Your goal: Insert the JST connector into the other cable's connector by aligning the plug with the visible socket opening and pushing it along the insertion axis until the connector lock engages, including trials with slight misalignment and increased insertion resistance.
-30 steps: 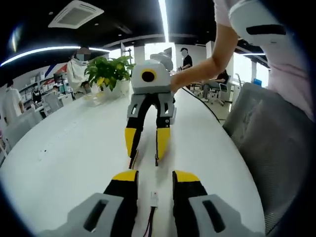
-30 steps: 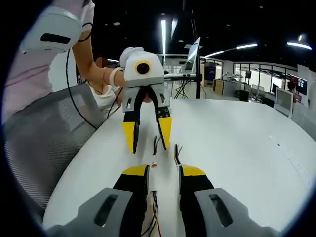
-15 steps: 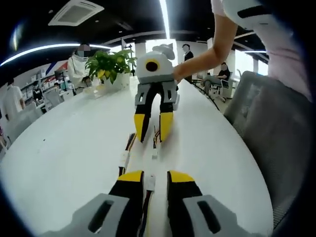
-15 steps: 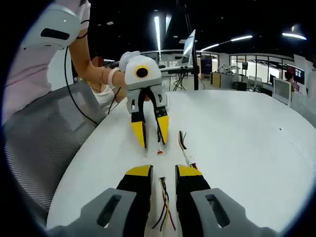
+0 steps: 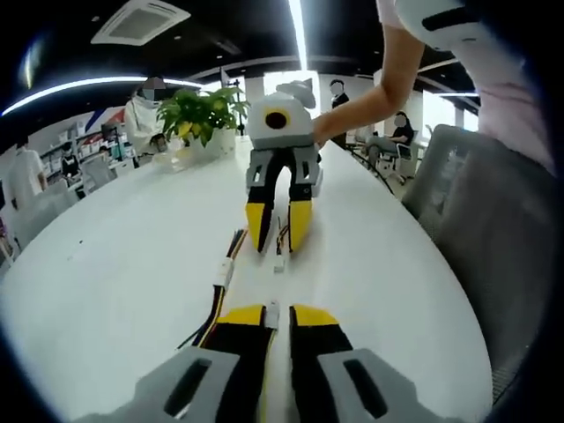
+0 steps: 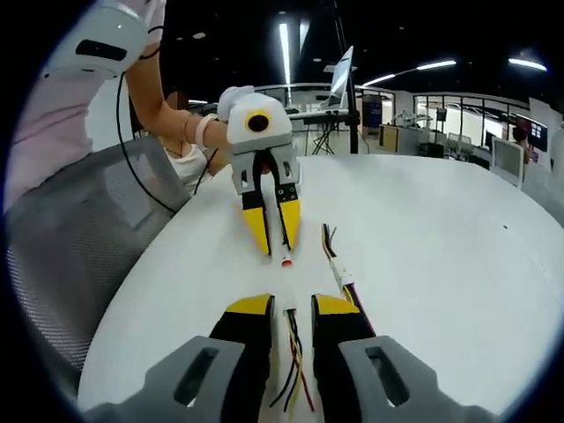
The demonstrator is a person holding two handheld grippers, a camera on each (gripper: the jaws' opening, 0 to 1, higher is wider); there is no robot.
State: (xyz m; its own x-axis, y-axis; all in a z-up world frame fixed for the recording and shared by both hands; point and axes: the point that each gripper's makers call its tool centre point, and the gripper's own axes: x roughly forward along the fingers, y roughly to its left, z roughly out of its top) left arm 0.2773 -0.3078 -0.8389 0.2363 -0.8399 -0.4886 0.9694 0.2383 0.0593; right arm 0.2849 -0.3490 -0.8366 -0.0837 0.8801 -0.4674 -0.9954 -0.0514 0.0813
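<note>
Left gripper view: left gripper [image 5: 271, 315] clamped on connector [image 5: 272, 313] (white), w/ right gripper [image 5: 278, 231] facing.

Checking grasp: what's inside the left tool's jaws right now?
A small white connector pokes up between the left tool tips; its wires run down between the jaws, mostly hidden. The right gripper view shows the same plug at that tool's tip.

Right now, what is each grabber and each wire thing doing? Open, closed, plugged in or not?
left gripper: jaws closed on a white connector.
right gripper: jaws closed on its wire.
two held plugs: facing each other, apart, not plugged in.
spare cable: lying loose on the white table, beside the grippers.
</note>
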